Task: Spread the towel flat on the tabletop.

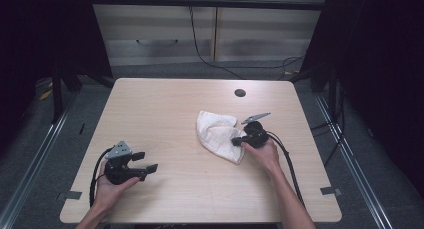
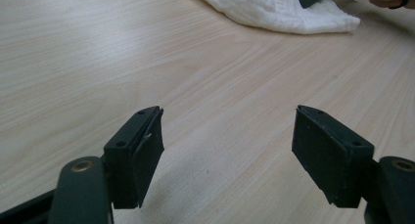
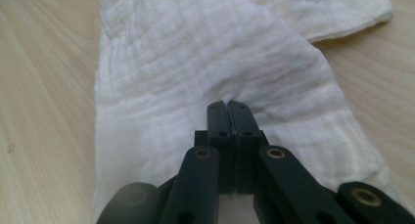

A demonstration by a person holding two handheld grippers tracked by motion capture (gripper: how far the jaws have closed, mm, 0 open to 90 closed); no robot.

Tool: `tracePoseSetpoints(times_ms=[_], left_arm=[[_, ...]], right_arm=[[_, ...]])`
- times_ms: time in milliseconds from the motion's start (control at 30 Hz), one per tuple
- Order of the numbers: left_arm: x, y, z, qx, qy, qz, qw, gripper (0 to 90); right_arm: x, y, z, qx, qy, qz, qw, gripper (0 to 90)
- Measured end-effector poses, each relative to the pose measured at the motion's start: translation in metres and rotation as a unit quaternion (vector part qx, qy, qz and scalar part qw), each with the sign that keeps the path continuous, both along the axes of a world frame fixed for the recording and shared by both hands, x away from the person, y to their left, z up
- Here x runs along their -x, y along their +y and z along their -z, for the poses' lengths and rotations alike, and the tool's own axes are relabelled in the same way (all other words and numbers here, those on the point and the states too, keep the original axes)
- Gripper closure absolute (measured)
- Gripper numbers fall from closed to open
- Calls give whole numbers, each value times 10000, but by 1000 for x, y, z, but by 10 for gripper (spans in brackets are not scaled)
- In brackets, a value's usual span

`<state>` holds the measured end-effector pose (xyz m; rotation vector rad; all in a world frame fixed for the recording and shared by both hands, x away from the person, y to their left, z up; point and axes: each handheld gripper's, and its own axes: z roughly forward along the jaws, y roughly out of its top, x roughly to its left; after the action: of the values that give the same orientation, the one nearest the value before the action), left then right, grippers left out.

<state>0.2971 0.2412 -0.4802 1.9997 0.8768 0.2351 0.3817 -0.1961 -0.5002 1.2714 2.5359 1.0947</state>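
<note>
The white cloth point(image 1: 218, 134) lies crumpled right of centre in the high view, on the light wooden desk point(image 1: 165, 104). The right gripper point(image 1: 236, 140) meets the cloth's right edge; in the right gripper view its jaws are pressed together, pinching a fold of the fabric, which puckers at the tips. The left gripper point(image 1: 145, 162) sits at lower left of the high view, well apart from the cloth, jaws spread wide over bare desk surface with nothing between them.
</note>
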Motion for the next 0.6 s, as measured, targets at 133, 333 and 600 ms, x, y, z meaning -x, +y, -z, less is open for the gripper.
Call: tracePoseSetpoints(times_ms=[133, 333, 600], left_arm=[[0, 1, 0, 3, -9, -12, 10000, 272], [0, 1, 0, 6, 8, -31, 10000, 273], [-1, 0, 1, -2, 25, -32, 10000, 273]], right_arm=[[7, 8, -1, 97, -38, -156, 9998, 895], [20, 16, 0, 20, -75, -345, 9994, 895], [38, 28, -1, 27, -121, -586, 9982, 896]])
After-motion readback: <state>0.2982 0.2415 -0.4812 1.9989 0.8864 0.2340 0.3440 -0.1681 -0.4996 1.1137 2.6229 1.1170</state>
